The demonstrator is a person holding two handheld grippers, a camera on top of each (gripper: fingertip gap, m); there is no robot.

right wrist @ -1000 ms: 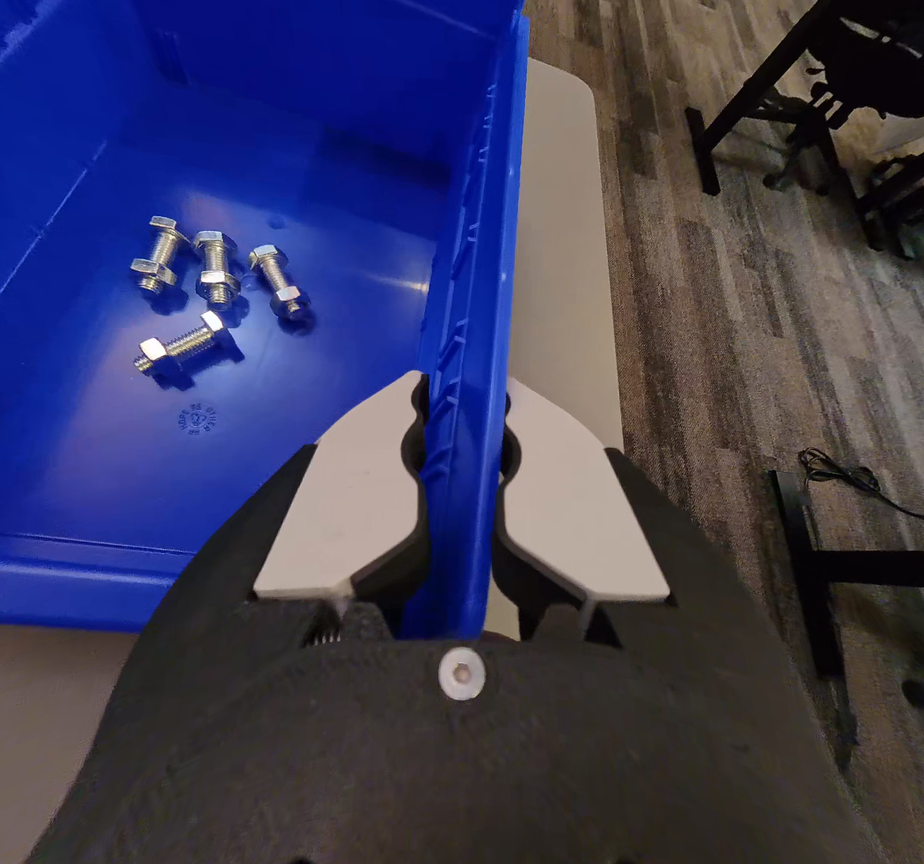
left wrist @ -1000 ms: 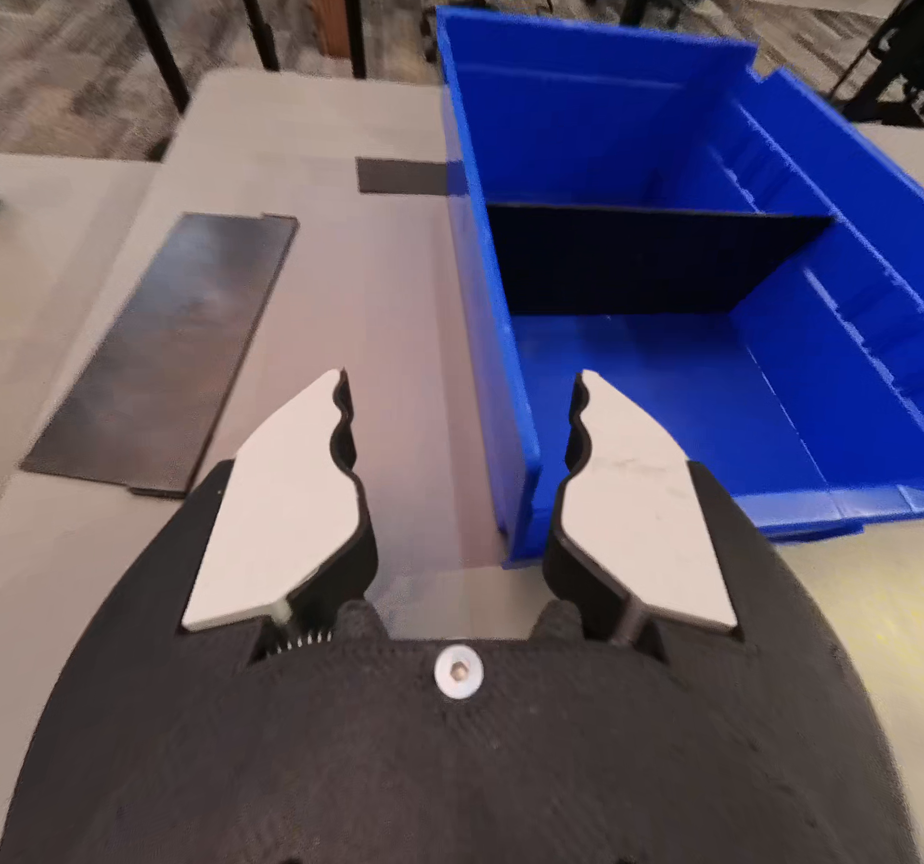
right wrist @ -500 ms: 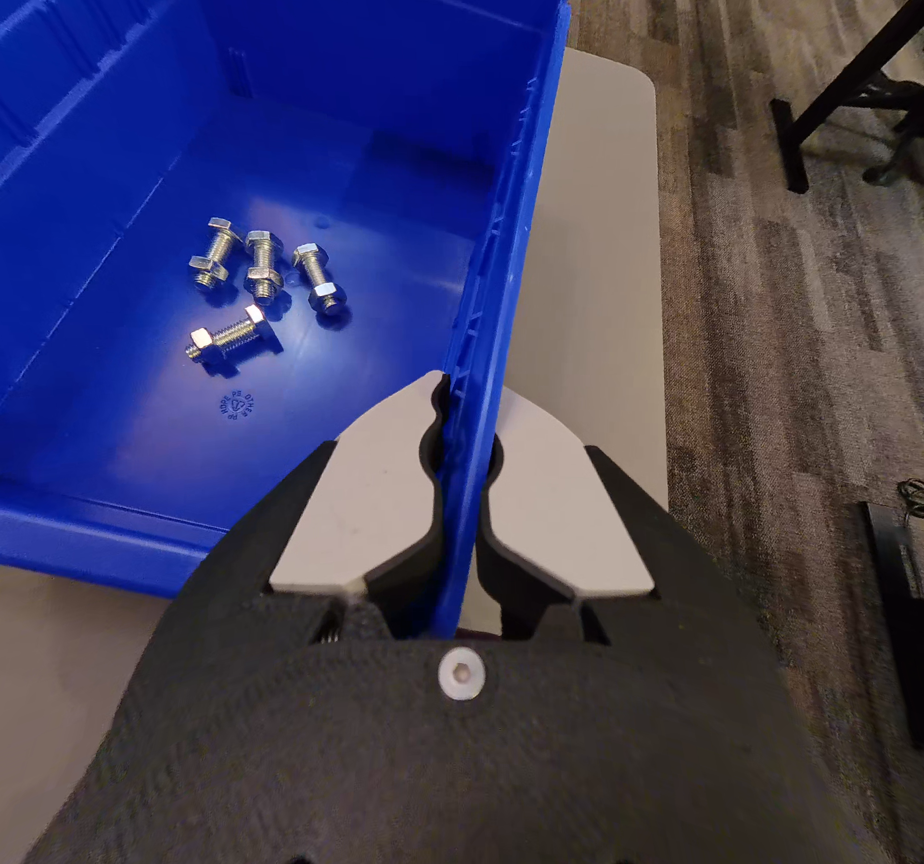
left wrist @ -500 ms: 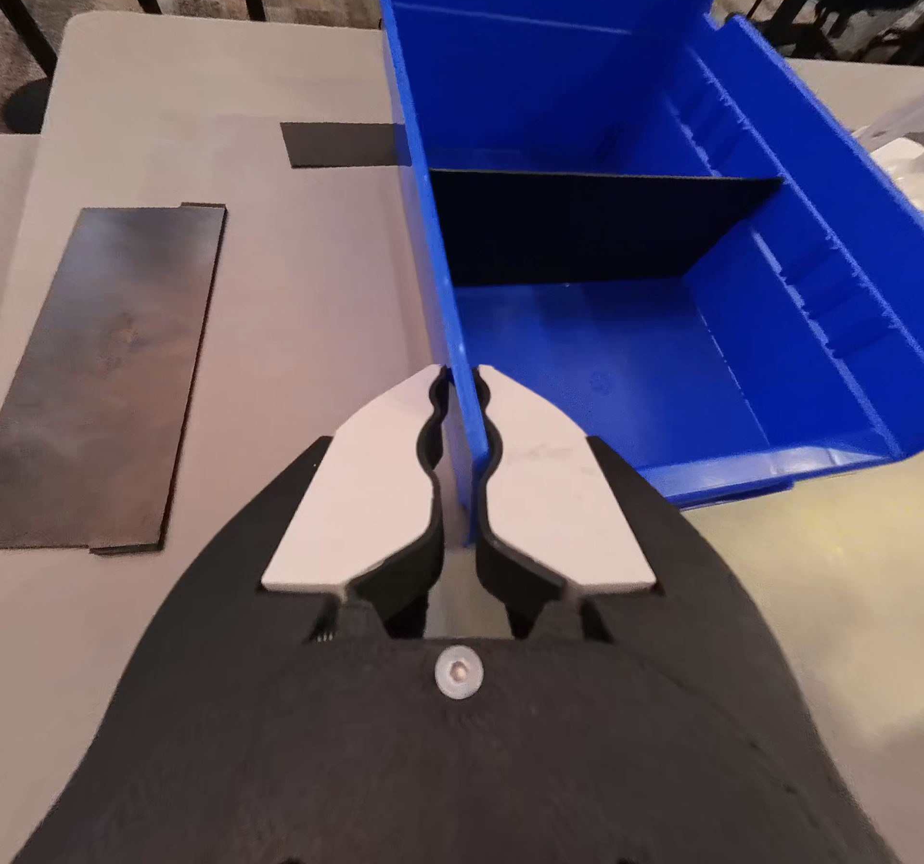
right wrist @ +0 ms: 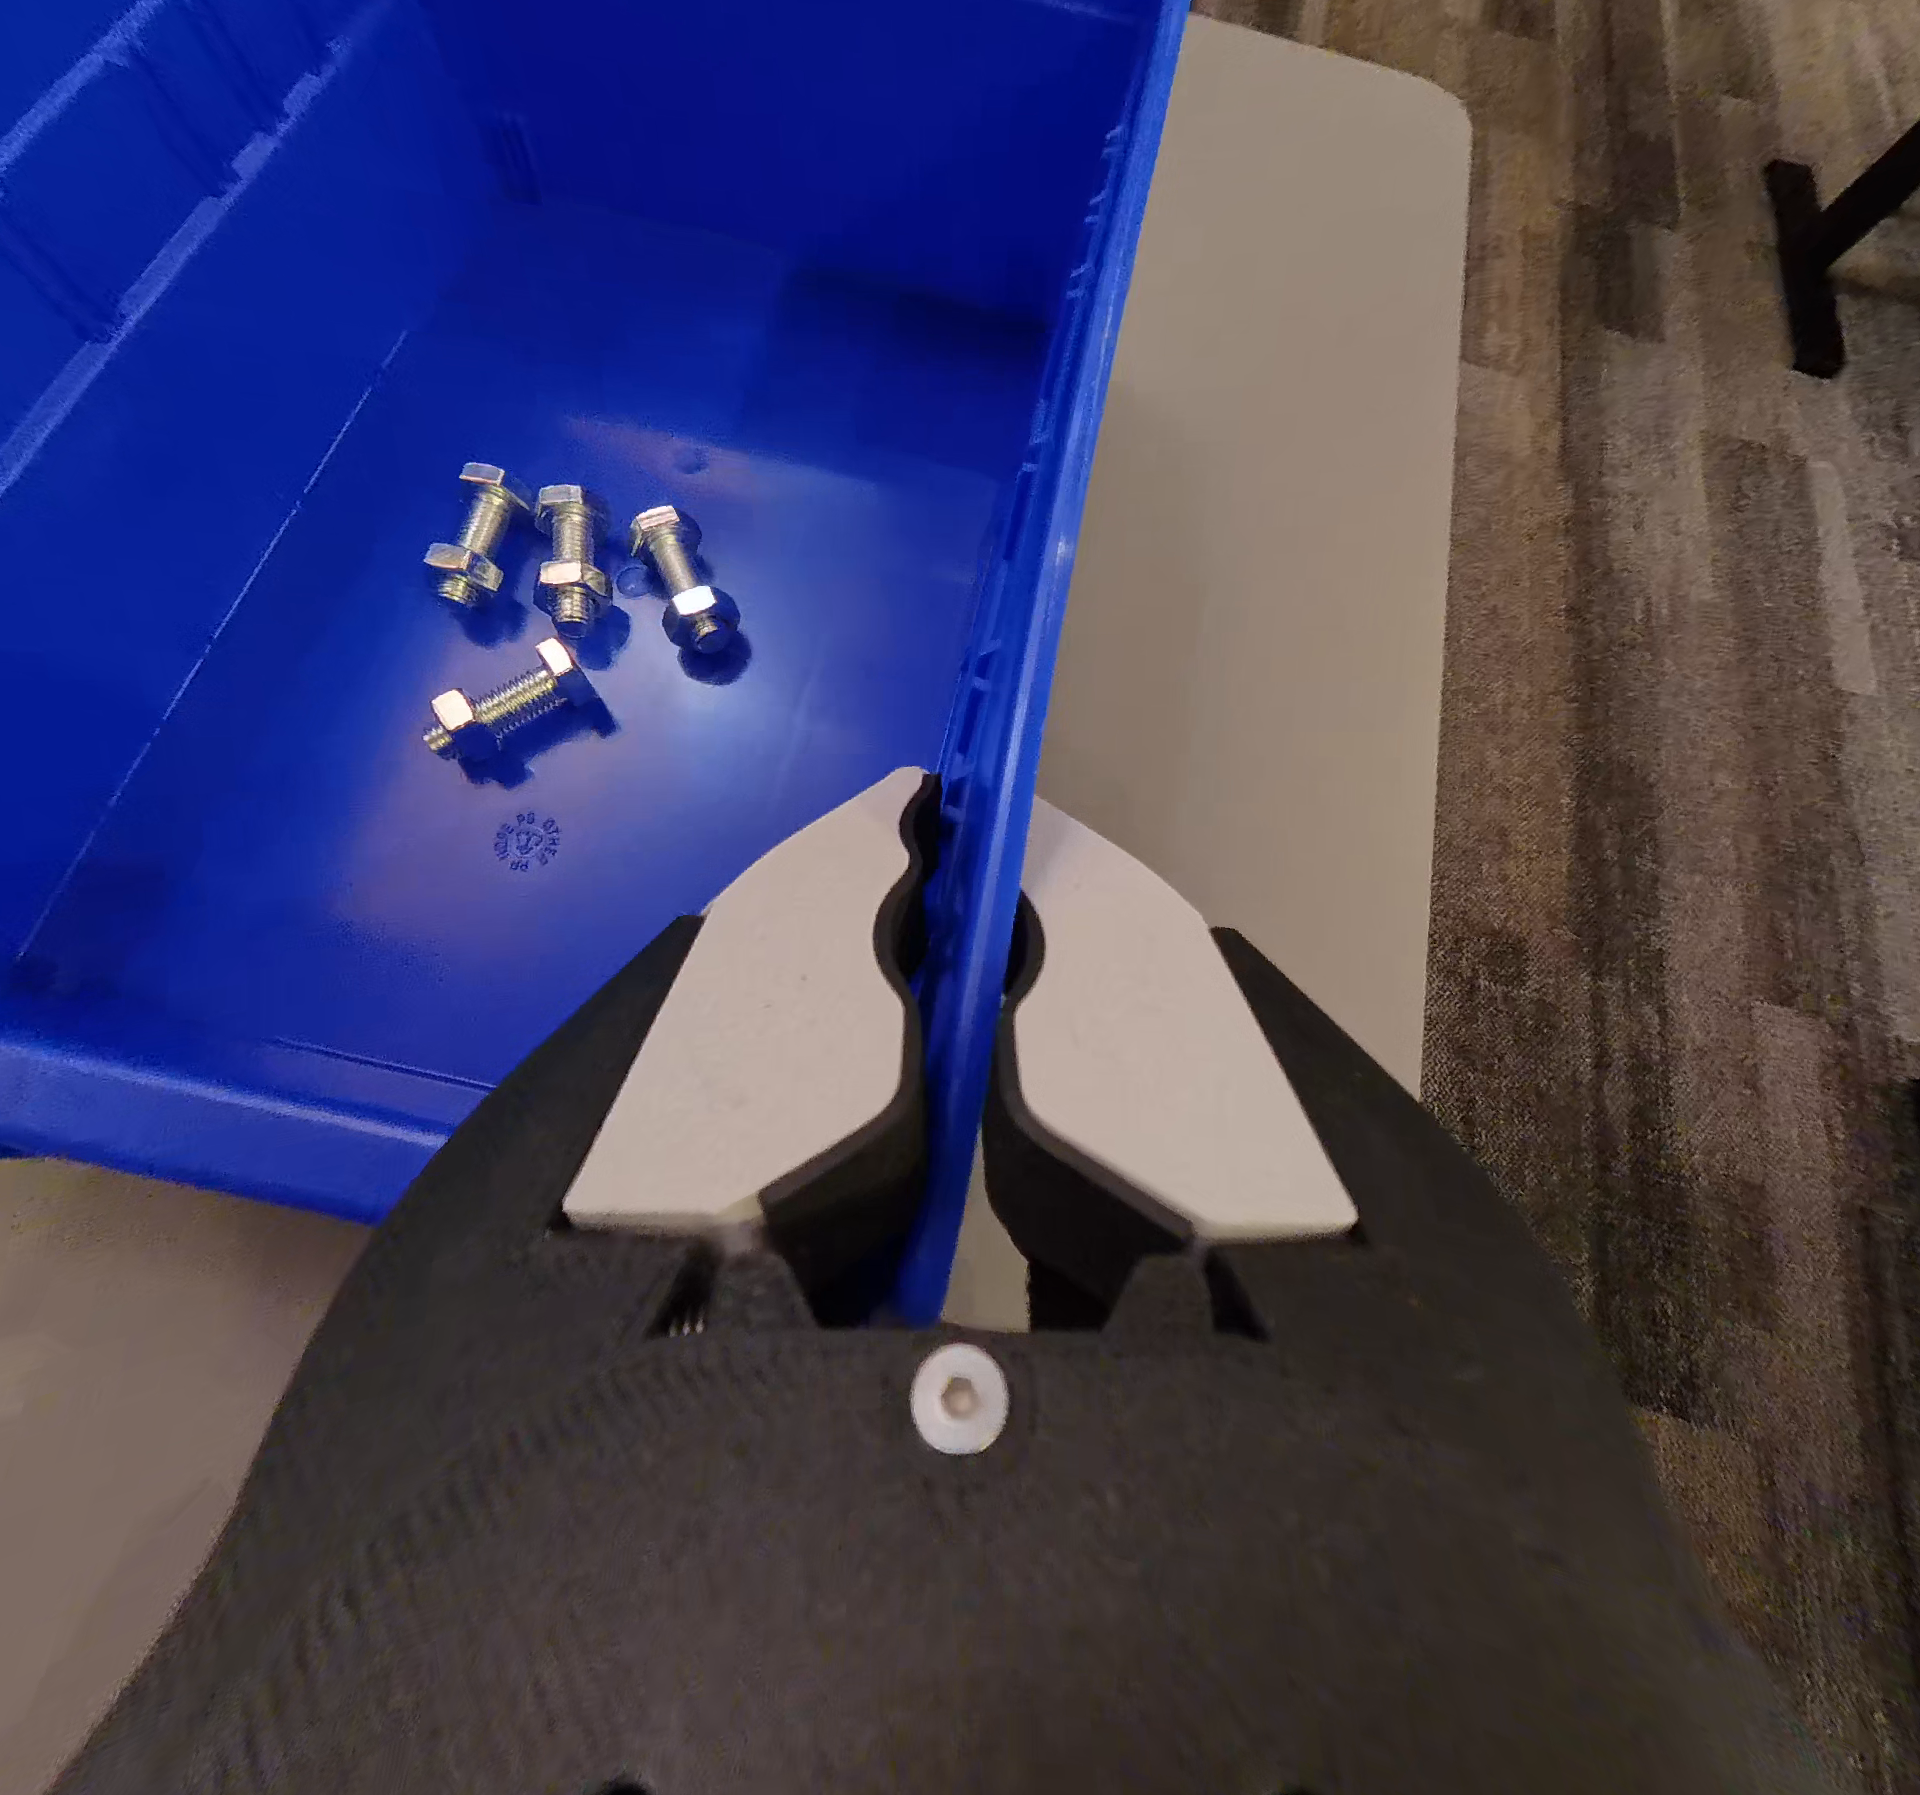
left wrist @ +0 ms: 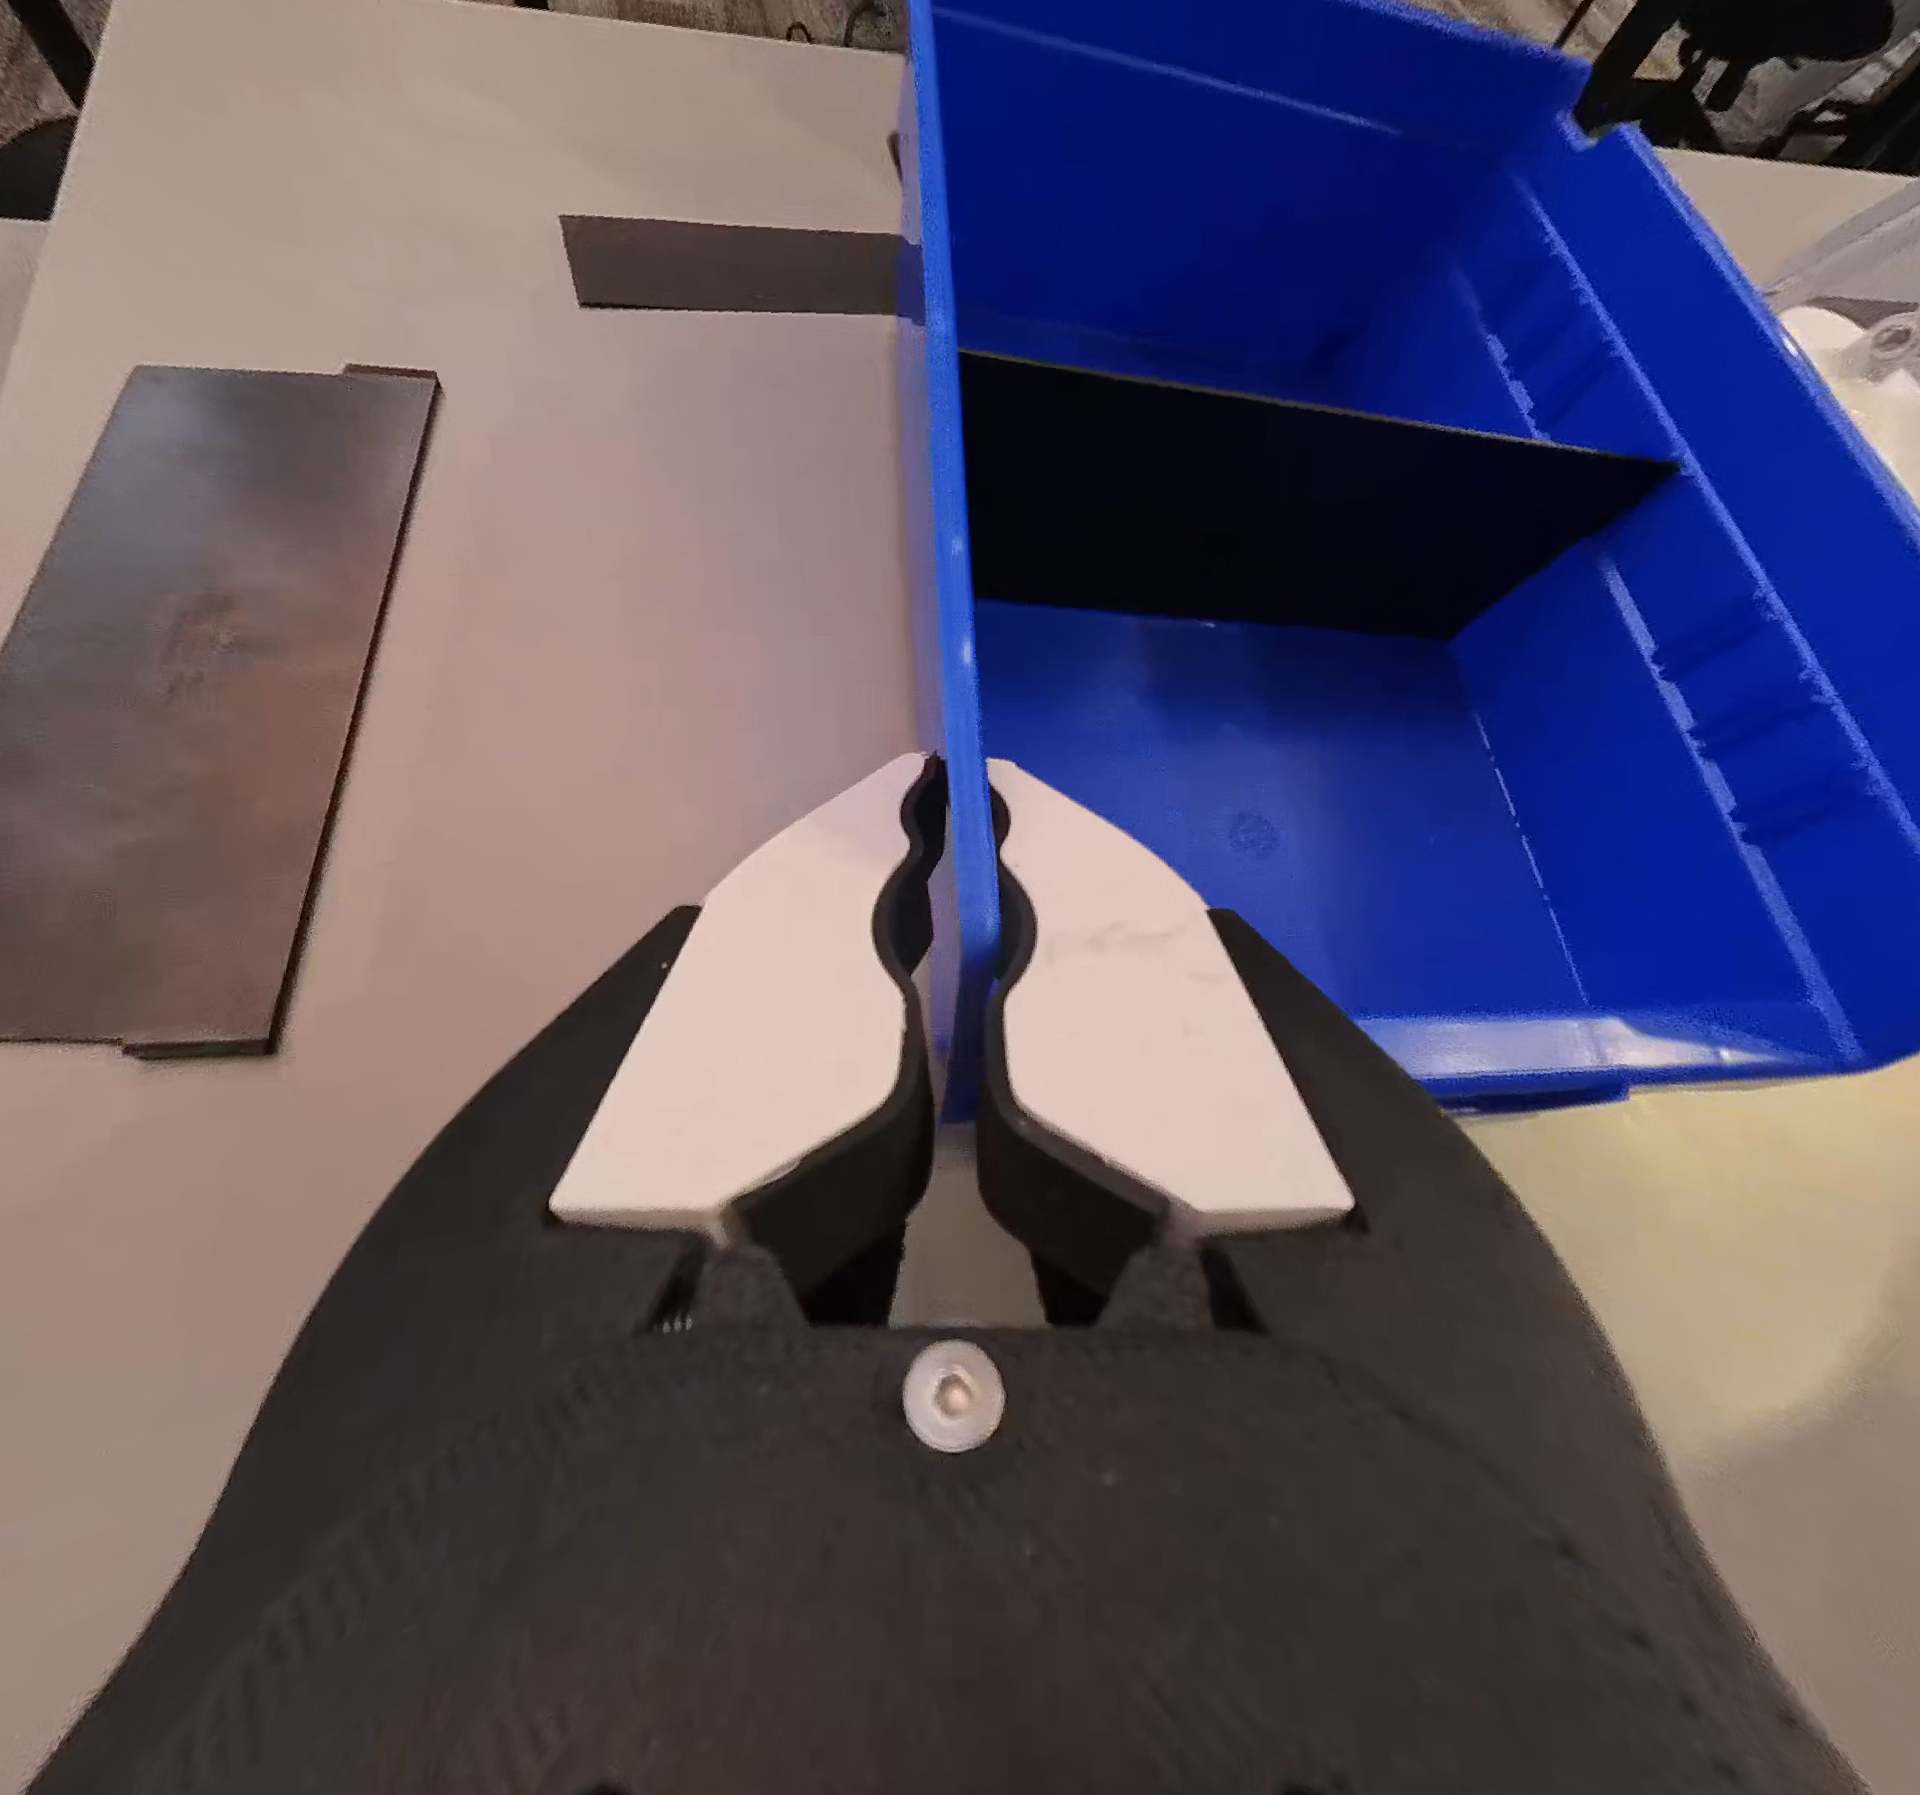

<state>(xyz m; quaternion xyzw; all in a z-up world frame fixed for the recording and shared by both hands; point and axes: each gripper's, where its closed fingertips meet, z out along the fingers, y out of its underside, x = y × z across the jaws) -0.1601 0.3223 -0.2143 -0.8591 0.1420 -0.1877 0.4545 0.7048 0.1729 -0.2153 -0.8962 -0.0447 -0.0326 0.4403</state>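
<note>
A blue plastic bin is sitting on a pale grey table, gripped on two opposite side walls. The left gripper is pinching the bin's left wall near its front corner, jaws drawn narrow with one finger outside and one inside the wall. The right gripper is clamping the right wall in the same way, jaws narrow, the rim running straight out ahead between the fingertips.

Ahead and to the right of the left jaws, a black divider is standing upright across the bin, splitting it into a near and a far compartment. Ahead and to the left of the right jaws, four silver bolts with nuts are lying close together on the bin floor, three roughly side by side and one crosswise nearer the jaws.

Well left of the left jaws, a dark flat panel is lying on the table, with a smaller dark strip farther ahead, touching the bin's outer wall. Right of the right jaws, the table edge is giving way to grey wood-look flooring.
</note>
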